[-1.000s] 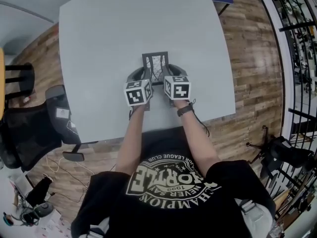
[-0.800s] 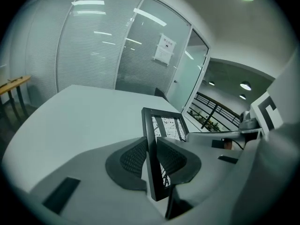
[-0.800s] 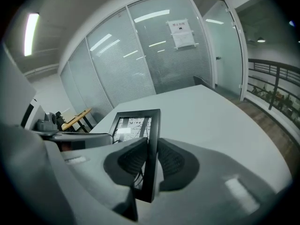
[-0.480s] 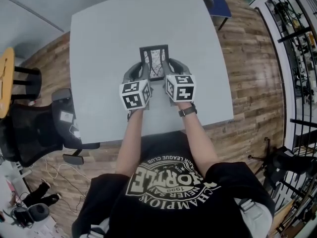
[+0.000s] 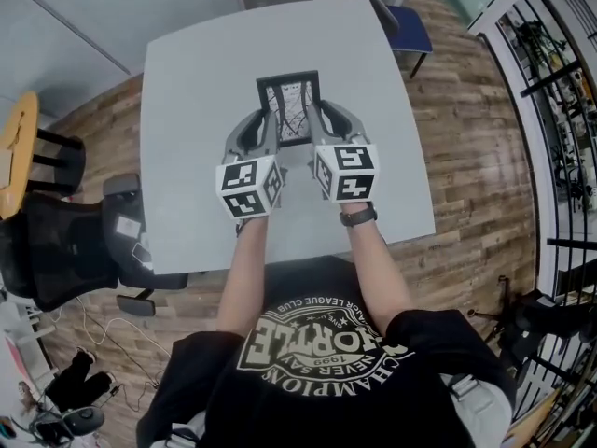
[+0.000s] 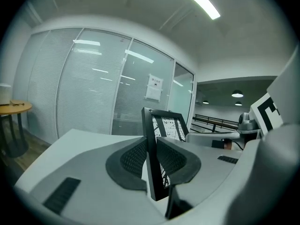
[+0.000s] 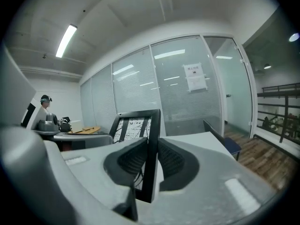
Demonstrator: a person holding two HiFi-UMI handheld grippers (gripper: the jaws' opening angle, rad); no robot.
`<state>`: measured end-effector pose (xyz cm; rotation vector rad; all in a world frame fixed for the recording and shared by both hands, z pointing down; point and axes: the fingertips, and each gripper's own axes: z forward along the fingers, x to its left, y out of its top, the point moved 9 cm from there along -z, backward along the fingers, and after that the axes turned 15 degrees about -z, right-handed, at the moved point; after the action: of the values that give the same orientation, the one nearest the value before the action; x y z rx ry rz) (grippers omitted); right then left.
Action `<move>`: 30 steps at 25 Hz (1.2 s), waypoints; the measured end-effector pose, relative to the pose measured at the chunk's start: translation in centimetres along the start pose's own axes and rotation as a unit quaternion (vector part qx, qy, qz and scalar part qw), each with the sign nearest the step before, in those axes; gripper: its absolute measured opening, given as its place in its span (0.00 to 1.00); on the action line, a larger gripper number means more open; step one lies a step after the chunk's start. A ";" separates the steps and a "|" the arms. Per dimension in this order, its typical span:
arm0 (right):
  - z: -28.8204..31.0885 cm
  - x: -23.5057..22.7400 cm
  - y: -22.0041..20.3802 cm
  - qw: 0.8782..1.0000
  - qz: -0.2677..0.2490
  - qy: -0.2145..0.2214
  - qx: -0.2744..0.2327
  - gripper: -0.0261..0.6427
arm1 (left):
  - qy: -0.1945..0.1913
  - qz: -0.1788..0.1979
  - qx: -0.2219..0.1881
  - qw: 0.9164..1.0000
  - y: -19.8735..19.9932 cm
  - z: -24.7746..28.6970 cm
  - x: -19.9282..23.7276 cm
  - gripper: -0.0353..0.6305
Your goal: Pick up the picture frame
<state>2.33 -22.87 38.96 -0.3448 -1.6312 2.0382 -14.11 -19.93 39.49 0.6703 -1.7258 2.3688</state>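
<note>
A black picture frame [image 5: 290, 108] with a black-and-white print hangs in the air above the grey table [image 5: 196, 91], held between both grippers. My left gripper [image 5: 264, 122] is shut on the frame's left edge; its dark pads clamp the black bar [image 6: 151, 161] in the left gripper view. My right gripper [image 5: 319, 118] is shut on the right edge, whose bar [image 7: 151, 156] sits squeezed between the pads in the right gripper view. The frame stands nearly upright, its print facing the person.
A black office chair [image 5: 65, 250] stands at the table's left side and a blue chair [image 5: 403, 21] at its far right corner. A round wooden table [image 5: 17, 147] is at far left. Glass partition walls [image 6: 93, 93] rise behind. Black railings [image 5: 560, 91] run on the right.
Both grippers have risen together with the frame, which has lifted off the table and tipped toward upright. Both grips look unchanged.
</note>
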 end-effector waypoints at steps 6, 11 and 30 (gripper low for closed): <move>-2.6 -0.1 4.5 0.998 -0.019 -0.007 -0.064 0.14 | -0.017 0.023 -0.057 0.998 3.7 -2.4 -2.4 0.16; -4.5 0.5 7.5 0.994 -0.030 -0.010 -0.108 0.14 | -0.028 0.038 -0.094 0.994 6.1 -4.7 -3.7 0.16; -5.3 1.4 9.3 0.991 -0.039 -0.022 -0.129 0.14 | -0.031 0.053 -0.111 0.992 7.7 -6.2 -4.1 0.16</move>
<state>1.64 -19.12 28.86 -0.3205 -1.9105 1.7913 -14.90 -16.17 29.54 0.6388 -2.0593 2.1947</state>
